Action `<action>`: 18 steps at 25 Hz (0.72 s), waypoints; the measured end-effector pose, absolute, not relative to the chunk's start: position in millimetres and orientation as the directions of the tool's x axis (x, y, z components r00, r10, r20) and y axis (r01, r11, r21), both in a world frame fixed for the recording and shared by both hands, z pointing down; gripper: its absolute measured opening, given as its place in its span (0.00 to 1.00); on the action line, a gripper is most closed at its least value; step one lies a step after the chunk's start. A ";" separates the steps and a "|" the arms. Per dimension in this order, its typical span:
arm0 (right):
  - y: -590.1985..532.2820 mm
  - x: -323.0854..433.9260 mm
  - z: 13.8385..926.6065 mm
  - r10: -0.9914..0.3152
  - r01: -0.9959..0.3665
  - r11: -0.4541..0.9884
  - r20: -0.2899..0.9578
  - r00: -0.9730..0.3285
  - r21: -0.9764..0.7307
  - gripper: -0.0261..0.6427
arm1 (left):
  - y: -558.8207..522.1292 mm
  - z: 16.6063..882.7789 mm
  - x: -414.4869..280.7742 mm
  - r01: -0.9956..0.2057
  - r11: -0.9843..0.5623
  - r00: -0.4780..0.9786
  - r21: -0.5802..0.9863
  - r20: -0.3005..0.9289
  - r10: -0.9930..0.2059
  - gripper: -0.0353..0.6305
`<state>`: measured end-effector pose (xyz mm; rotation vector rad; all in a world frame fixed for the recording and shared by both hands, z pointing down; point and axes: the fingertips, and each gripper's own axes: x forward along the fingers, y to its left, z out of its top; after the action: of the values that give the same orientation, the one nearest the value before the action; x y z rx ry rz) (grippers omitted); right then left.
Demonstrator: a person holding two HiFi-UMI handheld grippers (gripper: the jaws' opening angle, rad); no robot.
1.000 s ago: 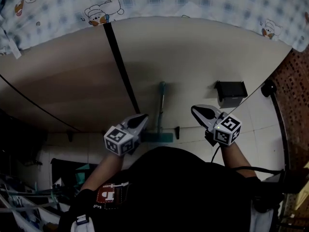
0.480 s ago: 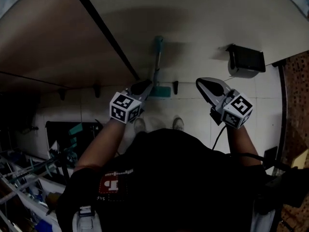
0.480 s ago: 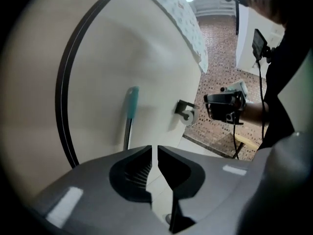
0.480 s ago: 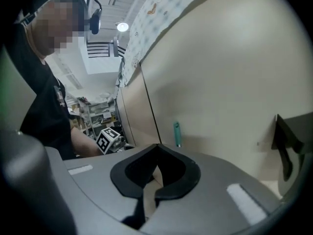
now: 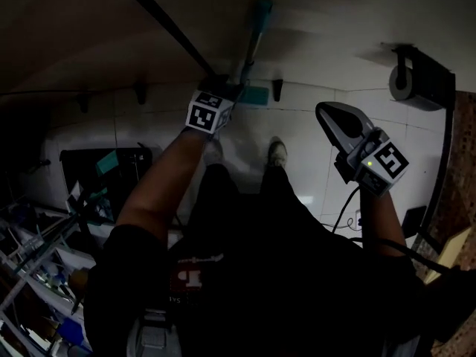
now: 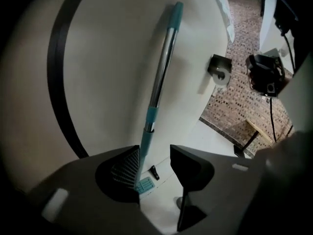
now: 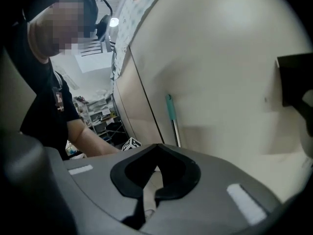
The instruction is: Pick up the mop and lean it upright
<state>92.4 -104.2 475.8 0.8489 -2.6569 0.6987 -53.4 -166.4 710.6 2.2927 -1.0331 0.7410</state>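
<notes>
Left gripper view: left gripper [image 6: 154, 163], jaws wide apart, having just been opening. The mop [image 6: 159, 77] passes between them, its shaft just beside the ribbed left pad and clear of the right one; no pad presses on it.

Mop: teal grip at top, metal shaft, teal collar lower down, flat teal head. It stands nearly upright, leaning on the pale wall [image 6: 112, 58], with the head on the white tiled floor [image 5: 312, 162] at the floor's edge where it meets the wall.

Head view: left gripper [image 5: 227, 86] is at the lower shaft of the mop [image 5: 249, 47]. The right gripper [image 5: 323, 110] is held well apart, off to the right above the floor.

Right gripper view: right gripper [image 7: 156, 148], jaw tips together, nothing held; the mop [image 7: 172, 119] shows beyond, against the wall.

Other items: black strip [image 5: 163, 21] running down the wall left of the mop; paper roll holder [image 5: 409, 76] on the wall to its right; the person's shoes [image 5: 277, 152] on the floor; brick surface [image 6: 244, 102] at far right.
</notes>
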 end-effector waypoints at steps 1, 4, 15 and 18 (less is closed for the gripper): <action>-104.1 93.6 484.3 -0.470 -0.602 0.707 0.390 -0.792 -0.371 0.06 | -171.1 720.7 -50.5 -0.780 -0.587 0.558 0.216 0.666 -0.496 0.32; -102.6 99.7 507.1 -0.466 -0.611 0.686 0.406 -0.786 -0.396 0.06 | -185.5 745.5 -40.2 -0.766 -0.619 0.544 0.172 0.685 -0.484 0.33; -87.8 123.7 542.1 -0.451 -0.636 0.643 0.461 -0.765 -0.427 0.06 | -231.9 784.7 -15.3 -0.785 -0.606 0.507 0.130 0.698 -0.506 0.37; -87.6 127.8 545.8 -0.453 -0.644 0.633 0.469 -0.758 -0.429 0.06 | -238.3 789.6 -14.5 -0.789 -0.600 0.502 0.129 0.698 -0.510 0.37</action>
<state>127.8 -87.6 545.8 0.8812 -2.5395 0.8476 -14.5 -238.3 789.6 2.3135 -1.0711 0.8670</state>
